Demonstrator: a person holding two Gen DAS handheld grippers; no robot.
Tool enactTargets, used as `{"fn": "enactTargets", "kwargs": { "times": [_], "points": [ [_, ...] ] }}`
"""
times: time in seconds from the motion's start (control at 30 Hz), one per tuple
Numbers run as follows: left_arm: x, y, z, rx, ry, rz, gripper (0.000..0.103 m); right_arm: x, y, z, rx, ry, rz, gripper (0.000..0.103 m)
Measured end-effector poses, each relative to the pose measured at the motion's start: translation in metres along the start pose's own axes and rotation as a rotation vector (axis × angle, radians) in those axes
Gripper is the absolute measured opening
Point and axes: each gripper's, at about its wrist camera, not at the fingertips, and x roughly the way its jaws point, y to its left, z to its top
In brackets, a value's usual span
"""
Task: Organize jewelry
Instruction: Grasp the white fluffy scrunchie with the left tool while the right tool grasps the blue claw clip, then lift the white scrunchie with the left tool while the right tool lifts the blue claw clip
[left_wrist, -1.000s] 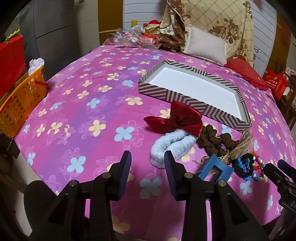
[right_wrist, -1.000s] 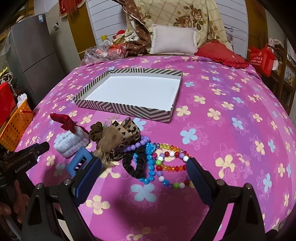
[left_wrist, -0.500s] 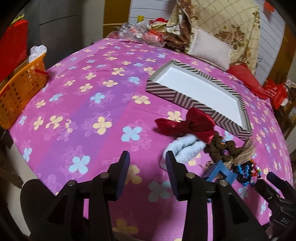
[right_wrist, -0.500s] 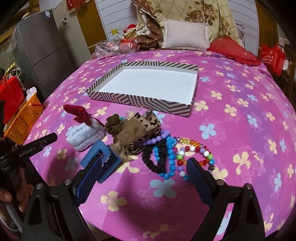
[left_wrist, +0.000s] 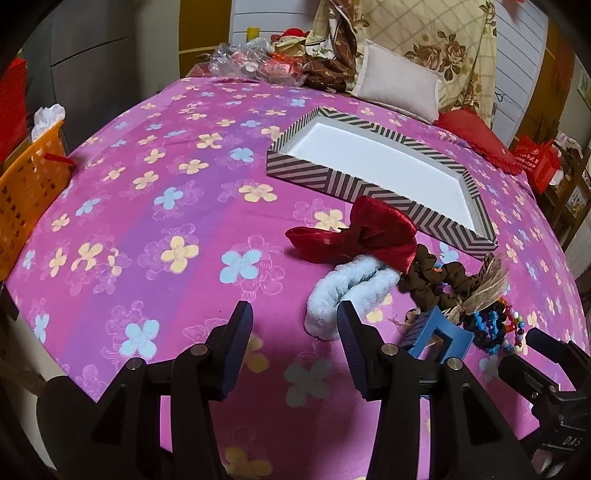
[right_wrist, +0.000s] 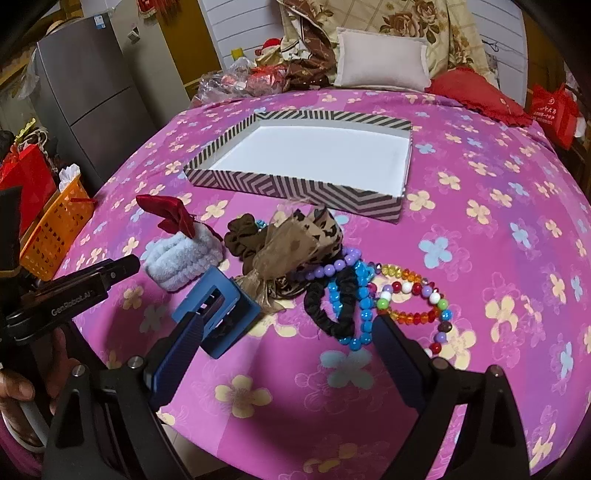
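Note:
A pile of accessories lies on the pink flowered bedspread (left_wrist: 177, 206) in front of a striped shallow box (left_wrist: 369, 188) (right_wrist: 295, 188) with a white inside. It holds a red bow (left_wrist: 369, 232), a white fluffy scrunchie (left_wrist: 347, 284), a brown scrunchie (right_wrist: 243, 236), a leopard bow (right_wrist: 306, 240), a blue claw clip (right_wrist: 218, 310), a black scrunchie (right_wrist: 332, 310) and bead bracelets (right_wrist: 406, 295). My left gripper (left_wrist: 293, 317) hovers left of the white scrunchie, its jaws opening with nothing between them. My right gripper (right_wrist: 288, 325) stands wide open just short of the clip and black scrunchie.
An orange basket (left_wrist: 29, 192) (right_wrist: 55, 229) sits at the bed's left edge. Pillows (left_wrist: 399, 88), a red cushion (right_wrist: 476, 92) and plastic bags (left_wrist: 251, 66) crowd the far end. A grey fridge (right_wrist: 85, 92) stands beyond. A hand (right_wrist: 14, 387) holds the left gripper.
The left jaws have spread wider. The right gripper has drawn nearer the pile, so the blue clip now lies by its left finger.

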Motion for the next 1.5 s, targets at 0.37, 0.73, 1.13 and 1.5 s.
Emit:
{"fn": "enactTargets", "kwargs": {
  "times": [0.37, 0.73, 1.13, 1.5],
  "points": [
    [0.012, 0.005, 0.000, 0.007, 0.034, -0.056, 0.056, 0.004, 0.013, -0.001, -0.007, 0.016, 0.047, 0.095],
    [0.030, 0.002, 0.004, 0.041, 0.080, -0.152, 0.058, 0.019, 0.012, -0.005, 0.048, 0.057, 0.104, 0.095],
    [0.052, -0.005, 0.006, 0.057, 0.118, -0.193, 0.052, 0.034, 0.012, -0.003, 0.070, 0.088, 0.133, 0.095],
    [0.027, 0.026, 0.013, -0.022, 0.027, -0.147, 0.028, 0.043, 0.028, 0.002, 0.045, 0.105, 0.165, 0.067]
  ]
}}
